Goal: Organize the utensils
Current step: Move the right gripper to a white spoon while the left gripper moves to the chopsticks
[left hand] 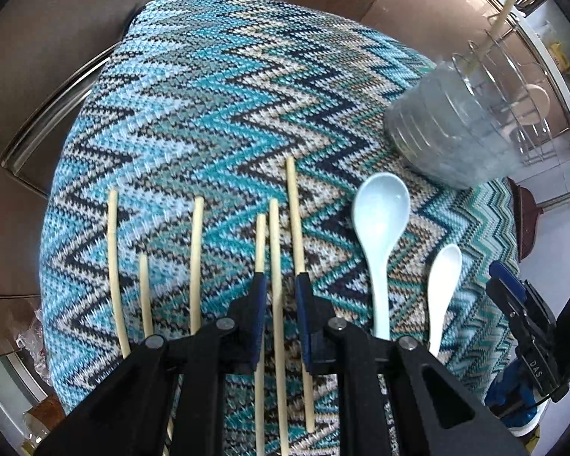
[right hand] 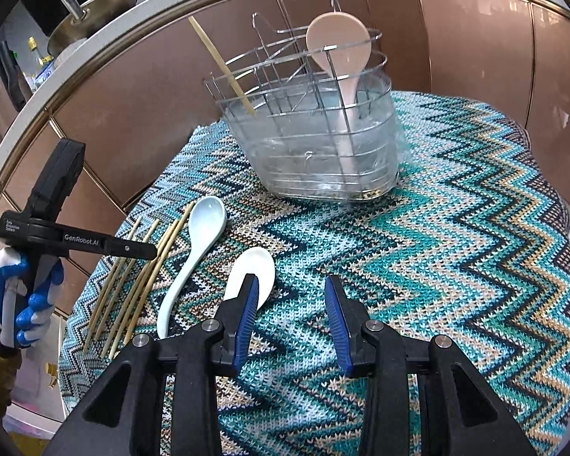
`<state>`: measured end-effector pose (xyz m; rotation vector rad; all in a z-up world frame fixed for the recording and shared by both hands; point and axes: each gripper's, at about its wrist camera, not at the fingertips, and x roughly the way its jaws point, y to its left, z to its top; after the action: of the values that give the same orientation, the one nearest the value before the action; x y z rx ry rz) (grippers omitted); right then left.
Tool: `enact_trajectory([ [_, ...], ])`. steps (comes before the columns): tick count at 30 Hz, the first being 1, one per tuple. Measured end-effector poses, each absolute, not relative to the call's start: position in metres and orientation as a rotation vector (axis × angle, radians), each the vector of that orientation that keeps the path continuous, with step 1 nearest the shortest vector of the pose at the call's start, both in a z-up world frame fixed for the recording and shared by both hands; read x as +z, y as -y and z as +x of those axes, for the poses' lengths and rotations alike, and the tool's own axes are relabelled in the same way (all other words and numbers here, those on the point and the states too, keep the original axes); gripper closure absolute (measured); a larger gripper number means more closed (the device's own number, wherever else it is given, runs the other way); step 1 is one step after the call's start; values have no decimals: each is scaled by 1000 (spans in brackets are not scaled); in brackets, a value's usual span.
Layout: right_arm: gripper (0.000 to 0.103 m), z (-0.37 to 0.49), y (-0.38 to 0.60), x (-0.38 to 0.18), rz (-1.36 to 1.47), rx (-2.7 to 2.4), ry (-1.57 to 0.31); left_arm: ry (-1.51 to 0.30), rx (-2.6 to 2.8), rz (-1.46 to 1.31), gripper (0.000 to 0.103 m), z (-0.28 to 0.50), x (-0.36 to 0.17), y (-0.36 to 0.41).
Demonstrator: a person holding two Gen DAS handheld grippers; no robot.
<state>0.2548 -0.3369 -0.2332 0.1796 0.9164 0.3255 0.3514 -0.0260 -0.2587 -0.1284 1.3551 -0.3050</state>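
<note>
Two tools over desk: left tool (left hand: 279, 285) narrow, straddling one chopstick (left hand: 275, 266), contact unclear; right tool (right hand: 290, 296) moderately open, empty, beside white spoon (right hand: 252, 275).

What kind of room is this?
Most likely a home kitchen: a counter with a pan on it, glossy cabinet doors below, and a wire utensil rack on the cloth-covered table.

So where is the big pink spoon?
The pink plastic spoon stands bowl-up in the wire utensil rack at the table's far side, right wrist view.
</note>
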Motion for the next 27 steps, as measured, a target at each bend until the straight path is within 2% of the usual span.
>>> enact_trajectory([
  [27, 66, 272, 333, -242, 162, 350, -932, -1390, -327, -193, 89, 361, -268, 18],
])
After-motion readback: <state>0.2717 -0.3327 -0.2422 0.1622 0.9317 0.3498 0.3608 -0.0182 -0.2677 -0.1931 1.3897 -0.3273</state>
